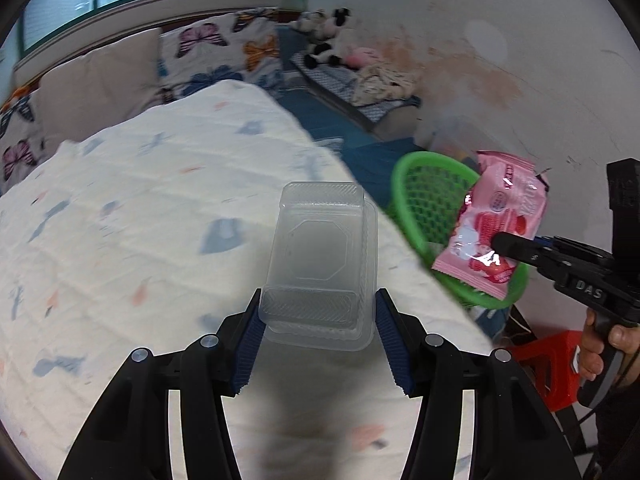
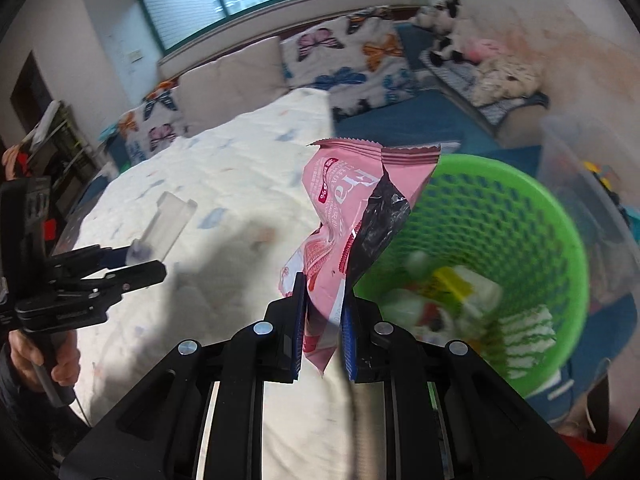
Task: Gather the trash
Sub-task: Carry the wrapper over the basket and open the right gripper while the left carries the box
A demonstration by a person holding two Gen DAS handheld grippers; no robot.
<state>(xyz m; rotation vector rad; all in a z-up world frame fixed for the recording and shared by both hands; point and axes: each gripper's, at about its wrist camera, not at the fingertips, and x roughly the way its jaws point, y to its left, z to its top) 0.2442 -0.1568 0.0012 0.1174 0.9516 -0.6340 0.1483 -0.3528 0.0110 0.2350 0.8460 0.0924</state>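
Observation:
My left gripper [image 1: 318, 304] is shut on a clear plastic clamshell box [image 1: 320, 256] and holds it above the bed. The box also shows in the right wrist view [image 2: 164, 228], held by the left gripper [image 2: 140, 260]. My right gripper [image 2: 323, 300] is shut on a pink snack wrapper [image 2: 344, 216], torn open at one side, and holds it at the rim of a green mesh basket [image 2: 560, 216]. In the left wrist view the wrapper [image 1: 496, 224] hangs over the basket [image 1: 424, 200], held by the right gripper [image 1: 500, 244].
The bed [image 1: 140, 220] has a white quilt with blue and pink marks. The basket holds several pieces of trash [image 2: 452, 296]. Butterfly pillows [image 1: 216, 56], plush toys [image 1: 328, 36], a red stool [image 1: 552, 364] and a clear bin [image 2: 592, 168] stand around.

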